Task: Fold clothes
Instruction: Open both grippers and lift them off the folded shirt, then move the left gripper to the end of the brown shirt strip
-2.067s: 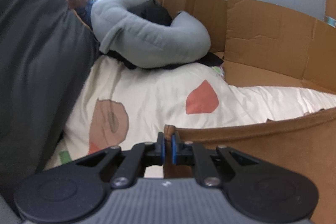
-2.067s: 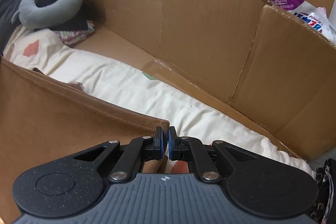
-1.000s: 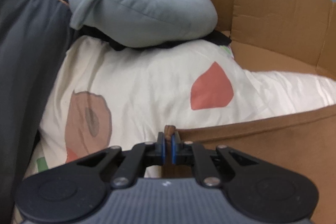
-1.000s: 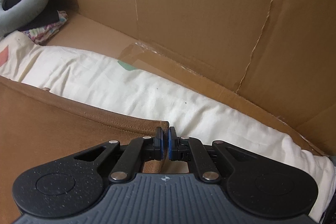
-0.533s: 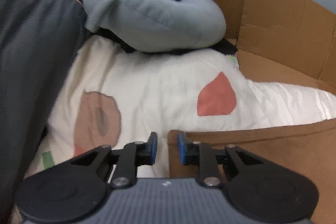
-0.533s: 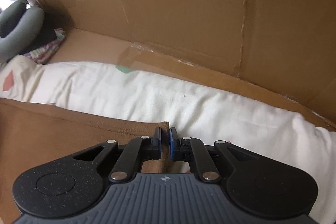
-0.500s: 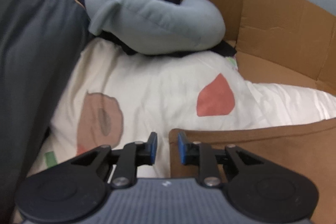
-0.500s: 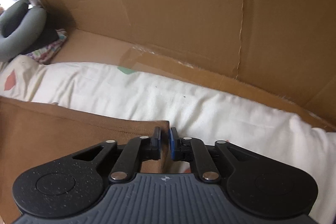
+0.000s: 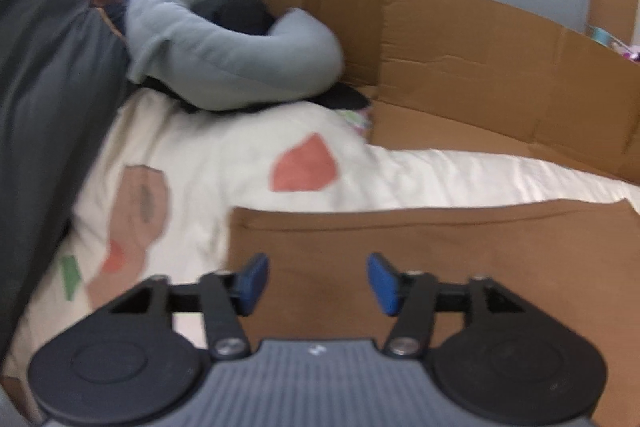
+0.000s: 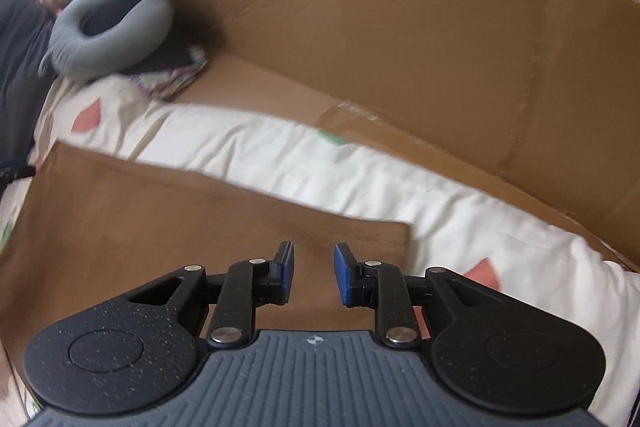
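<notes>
Left tongs (image 9: 314, 279): blue pads spread wide, gripping nothing. They hang over the brown garment (image 9: 440, 267), just inside its left end. In the left wrist view the cloth's far left corner sits at about 11 o'clock from the tongs, and the far hem runs from there toward 2 o'clock.

Right tongs (image 10: 314, 275): spread, narrower than the left, also gripping nothing. They hang over the same brown garment (image 10: 180, 227) near its right end. In the right wrist view the far right corner sits at about 1 o'clock, and the hem runs off toward 10 o'clock.

The garment lies flat on the cream patterned bedcover (image 9: 248, 155), long axis left to right, one corner close to each tongs. Neither side is clearly nearer.

Judgement: this flat rectangle fits either a finished fold or a stage needing another; the frames do not settle which.

Beyond, at 12 o'clock, stands a cardboard wall (image 10: 400, 47).
</notes>
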Demonstrator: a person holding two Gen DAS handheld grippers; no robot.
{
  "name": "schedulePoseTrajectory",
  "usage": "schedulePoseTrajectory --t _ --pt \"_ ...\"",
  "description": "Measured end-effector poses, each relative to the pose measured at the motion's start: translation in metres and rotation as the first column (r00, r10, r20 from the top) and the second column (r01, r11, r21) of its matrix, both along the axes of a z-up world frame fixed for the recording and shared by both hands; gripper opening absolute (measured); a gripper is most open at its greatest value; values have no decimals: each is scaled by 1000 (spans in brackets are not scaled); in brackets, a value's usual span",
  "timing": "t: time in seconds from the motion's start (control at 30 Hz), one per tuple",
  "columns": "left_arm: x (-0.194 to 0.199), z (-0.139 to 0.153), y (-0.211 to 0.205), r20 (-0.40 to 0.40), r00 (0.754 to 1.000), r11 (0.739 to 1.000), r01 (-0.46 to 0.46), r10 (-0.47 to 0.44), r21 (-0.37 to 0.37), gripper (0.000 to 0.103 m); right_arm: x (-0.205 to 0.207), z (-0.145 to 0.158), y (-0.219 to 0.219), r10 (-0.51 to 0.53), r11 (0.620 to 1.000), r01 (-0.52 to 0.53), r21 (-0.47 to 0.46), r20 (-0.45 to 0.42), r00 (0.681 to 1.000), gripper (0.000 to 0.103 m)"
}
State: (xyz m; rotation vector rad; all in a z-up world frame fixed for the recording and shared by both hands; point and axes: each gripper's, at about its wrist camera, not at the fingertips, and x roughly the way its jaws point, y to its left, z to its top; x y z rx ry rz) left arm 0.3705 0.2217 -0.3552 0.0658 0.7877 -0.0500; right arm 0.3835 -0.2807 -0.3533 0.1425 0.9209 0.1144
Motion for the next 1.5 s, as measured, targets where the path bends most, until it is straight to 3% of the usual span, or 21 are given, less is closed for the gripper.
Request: schedulePoseTrajectory --t 0.1,0.2,0.4,0.8,0.97,1.1,1.5 --pt "-1 -15 -21 -41 998 998 54 -55 -8 64 -1 -10 18 43 999 -43 -5 -20 999 26" --pt "0 -31 -40 -77 993 996 86 -87 -16 64 -2 -16 36 83 997 -83 -9 -25 996 40" --pt "2 -58 -61 -135 982 991 131 -130 0 64 4 -34 54 149 986 -150 -70 -32 988 40" --pt "4 -60 -24 -137 989 995 61 -50 80 65 -15 -45 4 83 982 -92 -167 -58 995 39" --pt "-7 -55 -5 -150 988 992 43 -25 118 64 -28 -40 0 110 963 -125 -237 -78 991 39" --pt "-25 -47 8 -157 988 993 21 -1 119 64 -40 -29 -1 113 968 -128 -215 -77 991 39" --pt "-96 -34 12 -196 981 992 29 -4 125 64 -80 -16 68 324 943 -327 -60 -55 945 39"
